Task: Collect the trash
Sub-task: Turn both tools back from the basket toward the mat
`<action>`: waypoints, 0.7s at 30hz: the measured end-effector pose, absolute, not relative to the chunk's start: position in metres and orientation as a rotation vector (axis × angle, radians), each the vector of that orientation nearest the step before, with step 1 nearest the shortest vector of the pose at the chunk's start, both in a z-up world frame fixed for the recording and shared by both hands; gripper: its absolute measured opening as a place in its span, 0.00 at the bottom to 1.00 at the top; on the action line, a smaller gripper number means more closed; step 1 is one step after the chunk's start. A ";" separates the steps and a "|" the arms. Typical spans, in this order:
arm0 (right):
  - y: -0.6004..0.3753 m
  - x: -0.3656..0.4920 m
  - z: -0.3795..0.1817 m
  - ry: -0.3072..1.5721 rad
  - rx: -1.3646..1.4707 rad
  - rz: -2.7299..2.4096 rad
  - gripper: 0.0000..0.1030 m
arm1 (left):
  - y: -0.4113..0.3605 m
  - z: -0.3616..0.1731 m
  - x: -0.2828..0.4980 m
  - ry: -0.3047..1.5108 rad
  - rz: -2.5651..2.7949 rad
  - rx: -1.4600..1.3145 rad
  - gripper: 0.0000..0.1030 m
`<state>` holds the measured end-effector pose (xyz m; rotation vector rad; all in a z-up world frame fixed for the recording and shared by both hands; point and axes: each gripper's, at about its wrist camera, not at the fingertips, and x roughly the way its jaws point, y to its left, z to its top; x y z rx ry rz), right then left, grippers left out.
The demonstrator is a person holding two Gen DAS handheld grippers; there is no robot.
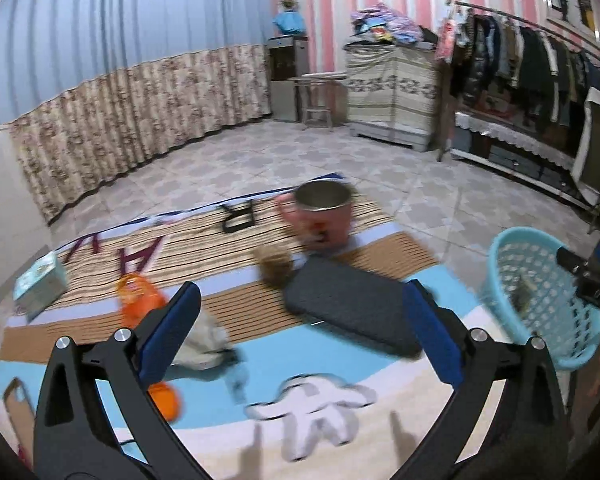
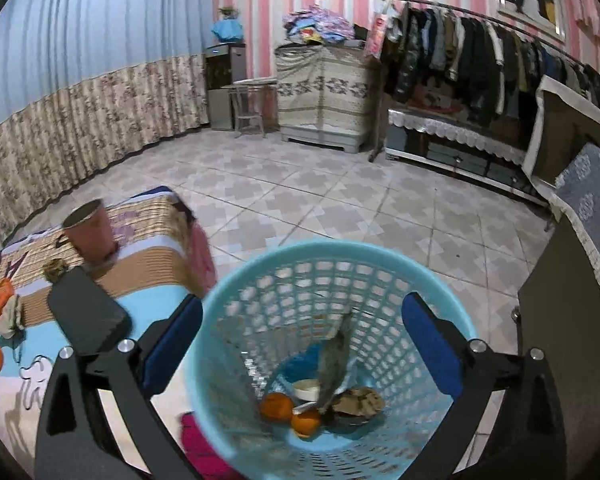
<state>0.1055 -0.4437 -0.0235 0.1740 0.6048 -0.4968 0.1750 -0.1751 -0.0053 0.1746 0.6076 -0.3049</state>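
A light blue mesh waste basket (image 2: 236,320) stands on the floor beside the bed; it also shows at the right of the left wrist view (image 1: 504,256). Inside lie orange peels (image 2: 276,406), a brown scrap (image 2: 358,402) and a grey-green scrap (image 2: 334,354) that looks to be mid-air. My right gripper (image 2: 302,338) hovers over the basket, open, nothing between its pads. My left gripper (image 1: 300,320) is open above the bed. Near it lie a crumpled tissue (image 1: 206,338), orange peel (image 1: 134,296), another peel (image 1: 166,400) and a brown lump (image 1: 276,266).
On the patterned bed cover (image 1: 228,404) stand a pink metal cup (image 1: 320,216), a black case (image 1: 356,304) and a small teal box (image 1: 40,284). A dark cabinet (image 2: 560,340) stands right of the basket. Tiled floor, a clothes rack (image 2: 480,52) and curtains lie beyond.
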 end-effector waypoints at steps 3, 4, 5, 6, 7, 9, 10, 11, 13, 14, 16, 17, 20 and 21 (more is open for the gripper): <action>-0.425 0.113 -0.019 0.596 0.176 -0.451 0.95 | -0.149 -0.008 0.179 0.618 -0.257 0.176 0.95; -0.418 0.115 -0.018 0.590 0.179 -0.435 0.95 | -0.136 -0.012 0.181 0.626 -0.237 0.174 0.95; -0.411 0.117 -0.017 0.586 0.183 -0.423 0.95 | -0.127 -0.015 0.182 0.634 -0.222 0.174 0.95; -0.406 0.118 -0.017 0.586 0.186 -0.413 0.95 | -0.120 -0.017 0.184 0.640 -0.211 0.174 0.95; -0.399 0.121 -0.016 0.587 0.187 -0.400 0.95 | -0.109 -0.023 0.185 0.653 -0.189 0.174 0.95; -0.385 0.125 -0.016 0.585 0.176 -0.380 0.95 | -0.095 -0.032 0.189 0.678 -0.163 0.168 0.95; -0.381 0.126 -0.017 0.585 0.170 -0.372 0.95 | -0.089 -0.036 0.190 0.688 -0.155 0.163 0.95; -0.376 0.128 -0.017 0.587 0.164 -0.363 0.95 | -0.083 -0.040 0.191 0.697 -0.147 0.154 0.95; -0.362 0.133 -0.015 0.590 0.144 -0.340 0.96 | -0.073 -0.047 0.194 0.712 -0.139 0.136 0.95; -0.357 0.134 -0.015 0.589 0.135 -0.332 0.96 | -0.070 -0.051 0.194 0.718 -0.136 0.128 0.95; -0.344 0.137 -0.013 0.586 0.123 -0.317 0.96 | -0.065 -0.059 0.196 0.730 -0.135 0.118 0.95; -0.339 0.138 -0.012 0.583 0.124 -0.308 0.96 | -0.064 -0.062 0.197 0.737 -0.135 0.116 0.95; -0.330 0.141 -0.011 0.585 0.138 -0.284 0.96 | -0.060 -0.073 0.200 0.766 -0.141 0.101 0.95; -0.327 0.142 -0.011 0.588 0.138 -0.282 0.96 | -0.059 -0.076 0.201 0.776 -0.140 0.093 0.95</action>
